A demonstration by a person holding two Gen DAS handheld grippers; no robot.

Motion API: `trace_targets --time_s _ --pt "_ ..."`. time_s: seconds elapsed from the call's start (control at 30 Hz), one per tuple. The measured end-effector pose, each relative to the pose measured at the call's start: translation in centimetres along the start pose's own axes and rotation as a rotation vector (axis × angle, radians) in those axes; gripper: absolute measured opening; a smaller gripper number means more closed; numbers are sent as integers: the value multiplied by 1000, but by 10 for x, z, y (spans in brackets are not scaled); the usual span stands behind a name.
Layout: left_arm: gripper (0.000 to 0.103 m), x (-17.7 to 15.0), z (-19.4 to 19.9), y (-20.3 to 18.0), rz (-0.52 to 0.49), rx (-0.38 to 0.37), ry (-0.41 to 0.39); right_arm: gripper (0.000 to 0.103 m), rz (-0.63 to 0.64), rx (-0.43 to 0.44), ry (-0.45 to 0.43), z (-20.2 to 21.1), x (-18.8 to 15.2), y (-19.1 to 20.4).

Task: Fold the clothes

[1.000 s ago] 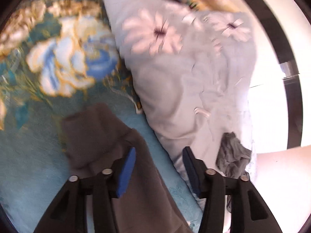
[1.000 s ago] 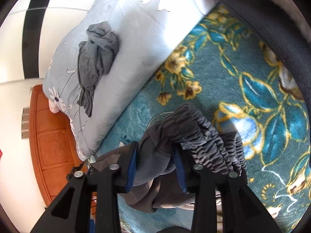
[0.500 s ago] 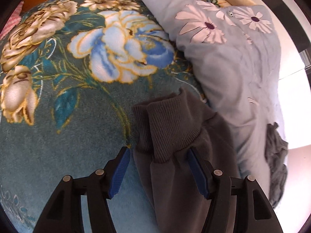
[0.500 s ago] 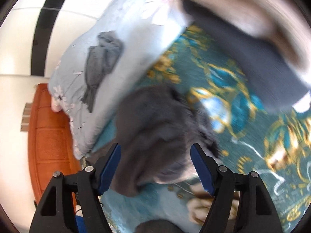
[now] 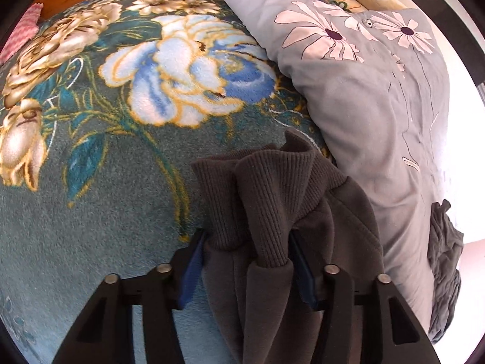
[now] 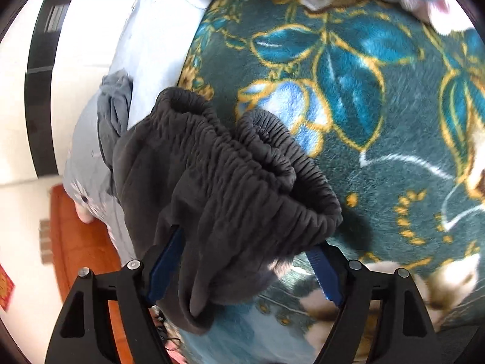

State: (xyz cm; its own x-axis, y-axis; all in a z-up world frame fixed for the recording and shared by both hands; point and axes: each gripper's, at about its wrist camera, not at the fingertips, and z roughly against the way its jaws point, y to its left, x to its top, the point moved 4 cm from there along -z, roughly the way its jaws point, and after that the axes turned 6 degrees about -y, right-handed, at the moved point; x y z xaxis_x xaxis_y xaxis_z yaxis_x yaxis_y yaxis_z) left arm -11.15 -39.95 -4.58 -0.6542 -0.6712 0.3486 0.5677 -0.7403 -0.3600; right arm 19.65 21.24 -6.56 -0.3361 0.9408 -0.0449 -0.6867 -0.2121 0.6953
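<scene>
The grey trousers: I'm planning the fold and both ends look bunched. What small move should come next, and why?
Probably draw the two tools apart to stretch the trousers flat on the blanket. The left tool pinches the crumpled ribbed cuffs, while the right tool brackets the gathered elastic waistband, so the cloth between is likely slack.

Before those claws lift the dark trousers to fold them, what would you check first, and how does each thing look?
1. Left claw around the ribbed cuffs: ok, both cuffs bunched between the pads.
2. Right claw around the elastic waistband: not ok, the jaws stand wide and the cloth looks loose between them.
3. Trousers clear of the grey pillow: cannot tell, they lie right beside it.
4. Small grey garment out of the way: ok, it sits apart on the pillow.
5. Floral blanket free for folding: ok ahead of the cuffs.
</scene>
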Motion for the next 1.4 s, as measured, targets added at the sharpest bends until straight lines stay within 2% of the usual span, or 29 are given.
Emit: trace_targets --time_s 0.07,0.1,0.13,0.17,0.3,0.37,0.43,0.53,0.6,0.67,0.77,0.87,1.0,1.13,1.2,1.23,1.37,1.4 --pt "34 -1 5 -2 11 2 -4 80 -14 -17 -24 -1 1 2" --pt "32 -1 8 -3 21 1 -4 79 -18 -25 -34 -2 1 3" --pt "30 -1 12 -3 32 -3 -7 70 -17 -35 -43 -1 3 5" --pt "28 -1 17 -3 43 -10 -10 57 -10 -55 -49 0 5 7" --pt "26 5 50 -5 72 -98 -28 46 36 -78 -41 5 12 20" --pt "26 8 71 -6 79 -158 -39 42 77 -43 -40 13 15 33" --pt "26 10 92 -8 85 -219 -50 39 122 28 -42 27 20 51" --pt "26 8 118 13 36 -226 -84 38 181 143 -63 59 24 72" --pt "26 1 123 33 17 -202 -82 37 217 164 -74 74 23 70" --pt "26 -15 106 63 31 -136 -31 37 202 116 -43 69 25 45" --pt "26 -45 76 112 134 -43 60 37 137 1 37 48 23 -1" --pt "26 -54 73 128 213 -82 47 38 101 -42 43 36 18 -20" --pt "26 -48 78 115 157 -45 45 38 124 -44 47 36 18 -13" --pt "26 -42 93 101 87 -43 3 42 174 -50 44 40 20 -2" --pt "26 -40 106 92 51 -46 -21 52 187 -53 43 47 18 -5" --pt "26 -40 114 86 19 -41 -38 62 199 -60 39 50 17 -3" --pt "26 -45 148 54 -136 -2 -117 74 248 -88 20 66 12 5" --pt "26 -47 156 43 -178 10 -139 74 260 -98 12 71 11 6"
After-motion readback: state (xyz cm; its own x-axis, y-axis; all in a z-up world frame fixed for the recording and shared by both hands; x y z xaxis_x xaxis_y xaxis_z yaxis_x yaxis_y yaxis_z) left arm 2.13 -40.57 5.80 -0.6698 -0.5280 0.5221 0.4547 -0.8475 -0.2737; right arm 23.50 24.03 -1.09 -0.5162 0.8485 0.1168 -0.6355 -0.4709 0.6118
